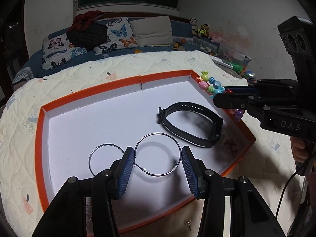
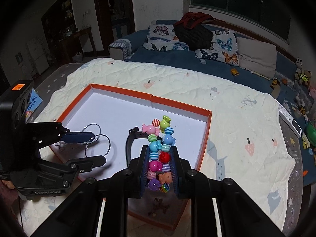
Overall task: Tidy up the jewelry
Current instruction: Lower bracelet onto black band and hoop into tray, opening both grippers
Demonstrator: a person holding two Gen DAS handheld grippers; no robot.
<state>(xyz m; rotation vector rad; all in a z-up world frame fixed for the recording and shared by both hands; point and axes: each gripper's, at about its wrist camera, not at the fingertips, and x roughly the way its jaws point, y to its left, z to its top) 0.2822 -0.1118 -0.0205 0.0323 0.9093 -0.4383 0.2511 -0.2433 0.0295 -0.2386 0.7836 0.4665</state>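
An orange-rimmed white tray point(image 1: 41, 130) point(image 2: 207, 136) lies on the quilt. Inside it lie two thin metal hoop earrings, one large point(image 1: 158, 154) point(image 2: 98, 146) and one smaller point(image 1: 102, 158) point(image 2: 92, 128), and a black wristband point(image 1: 191, 126) point(image 2: 129, 144). My left gripper point(image 1: 158, 158) point(image 2: 96, 148) is open, its fingers either side of the large hoop just above the tray floor. My right gripper point(image 2: 160, 158) point(image 1: 219, 93) is shut on a colourful candy-bead bracelet point(image 2: 160, 152) point(image 1: 209, 85), held above the tray's right edge.
A cream quilt point(image 2: 237, 118) covers the table around the tray. A small brown stain or item point(image 1: 230, 146) lies in the tray's near right corner. A sofa with butterfly cushions point(image 1: 110, 37) and toys point(image 1: 203, 29) stands behind. A cable point(image 1: 284, 189) hangs from the right gripper.
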